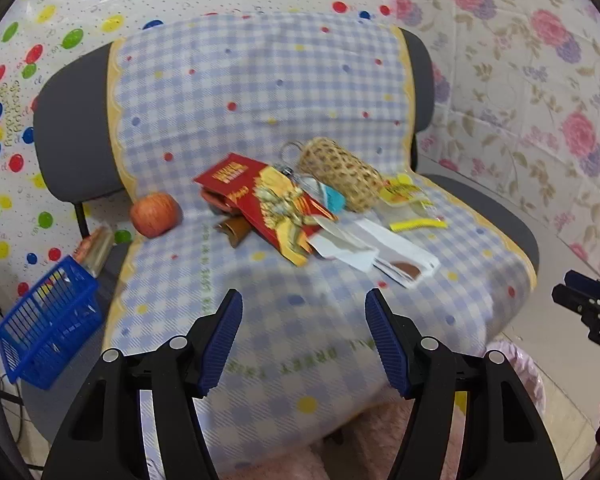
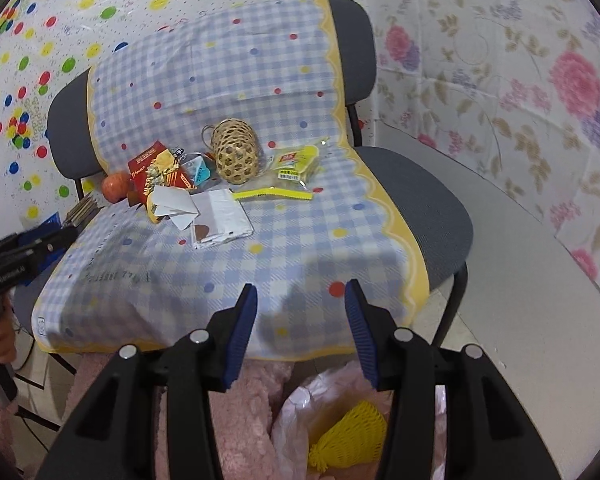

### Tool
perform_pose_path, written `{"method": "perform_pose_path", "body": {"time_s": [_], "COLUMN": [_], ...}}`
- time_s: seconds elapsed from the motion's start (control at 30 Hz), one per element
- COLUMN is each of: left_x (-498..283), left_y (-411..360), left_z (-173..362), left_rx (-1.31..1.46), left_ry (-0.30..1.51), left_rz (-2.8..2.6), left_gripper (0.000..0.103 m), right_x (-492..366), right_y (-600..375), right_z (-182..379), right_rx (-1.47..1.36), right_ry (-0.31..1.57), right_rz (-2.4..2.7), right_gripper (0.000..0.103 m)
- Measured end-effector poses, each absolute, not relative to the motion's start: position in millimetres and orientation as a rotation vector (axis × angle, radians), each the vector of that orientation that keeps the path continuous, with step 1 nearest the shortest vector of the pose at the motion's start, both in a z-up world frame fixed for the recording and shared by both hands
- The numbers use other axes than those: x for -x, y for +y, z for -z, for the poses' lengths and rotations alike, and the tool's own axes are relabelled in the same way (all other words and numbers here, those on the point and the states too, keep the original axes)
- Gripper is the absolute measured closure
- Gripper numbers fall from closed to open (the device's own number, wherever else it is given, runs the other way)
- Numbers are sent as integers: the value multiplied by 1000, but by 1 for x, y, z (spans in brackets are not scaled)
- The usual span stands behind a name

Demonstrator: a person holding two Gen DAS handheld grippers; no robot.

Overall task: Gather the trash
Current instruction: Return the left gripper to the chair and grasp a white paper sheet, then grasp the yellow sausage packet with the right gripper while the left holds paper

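Trash sits mid-seat on the chair (image 2: 428, 200), on the checked cloth (image 2: 284, 232): red wrapper (image 1: 272, 204), white wrapper (image 1: 396, 256) in front of it, yellow packet (image 2: 296, 168) just beside the wicker ball (image 2: 236, 156). Apple (image 1: 155, 214) at the seat's back-left edge, apart from the pile. Blue basket (image 1: 48, 320) beside the chair's left side. Pink bag (image 2: 340, 416) with yellow mesh (image 2: 348, 440) below the seat's front edge. Left gripper (image 1: 304, 336) and right gripper (image 2: 300, 328) both hover near the seat's front edge, jaws spread, holding nothing.
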State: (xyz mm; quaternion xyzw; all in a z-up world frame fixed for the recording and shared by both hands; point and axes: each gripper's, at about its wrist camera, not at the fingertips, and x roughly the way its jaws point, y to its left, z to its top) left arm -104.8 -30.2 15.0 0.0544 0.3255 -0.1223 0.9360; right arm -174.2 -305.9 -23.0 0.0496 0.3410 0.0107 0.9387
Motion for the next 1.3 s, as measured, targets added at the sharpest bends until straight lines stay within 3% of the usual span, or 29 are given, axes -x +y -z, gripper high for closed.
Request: {"method": "perform_pose_path", "body": {"time_s": [0.33,0.43,0.63,1.0,1.17,1.3], "left_x": [54,36,5,-25,-23,-5], "left_y": [-55,-69,-85,-85,-87,-82], "left_z": [-34,-18,17,48,48,25], "left_rx": [-112,-93,-44,88,111,81], "left_ry": [647,697,782,862,859,772], "left_rz": [289,330,336,361,402,411], "left_gripper": [38,38,39,69,99,103], "right_x": [113,98,77,59,60,62], "right_y": [-303,-304,-306,-309,-307,-308], "right_z": [7,8,18,33,33,29], "right_rx": [-72,-75,-69,-85,-84,-83], "right_ry": [646,640,653,685,692,684], "right_rz": [-13,-2,6,-9,-22,-22], "right_gripper": [53,64,66,66,66,60]}}
